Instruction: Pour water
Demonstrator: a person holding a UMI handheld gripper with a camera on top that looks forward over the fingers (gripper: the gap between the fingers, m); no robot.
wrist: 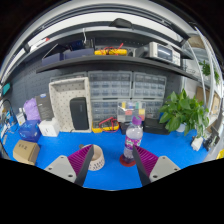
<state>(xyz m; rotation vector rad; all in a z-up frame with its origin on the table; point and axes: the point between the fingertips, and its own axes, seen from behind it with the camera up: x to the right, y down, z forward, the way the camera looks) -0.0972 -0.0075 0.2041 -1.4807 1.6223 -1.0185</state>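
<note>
While I hover low over the blue worktop (60,150), this is how things stand.

Jaws: my gripper (112,165) stands wide open with nothing in it; both pads (146,160) are bare.

Bottle: a small clear bottle (131,140) with a red label and a pale cap stands upright on the worktop, just ahead of my fingers and nearer the right one. It is not yet between them.

Cup: a low round cup (96,157) sits left of the bottle, close to my left finger. I judge this the vessel to fill, though I cannot see inside it.

Plant: a leafy plant (183,112) stands right of the bottle, well apart.

Clutter: boxes and a blue container lie far left of the bottle, well behind the cup.

Handling: I judge the bottle thin plastic, light, smooth and easily dented or tipped. How much water it holds I cannot tell.

Hold: I would take it across the labelled middle, squeezing gently, leaving the neck clear for tilting towards the cup.
</note>
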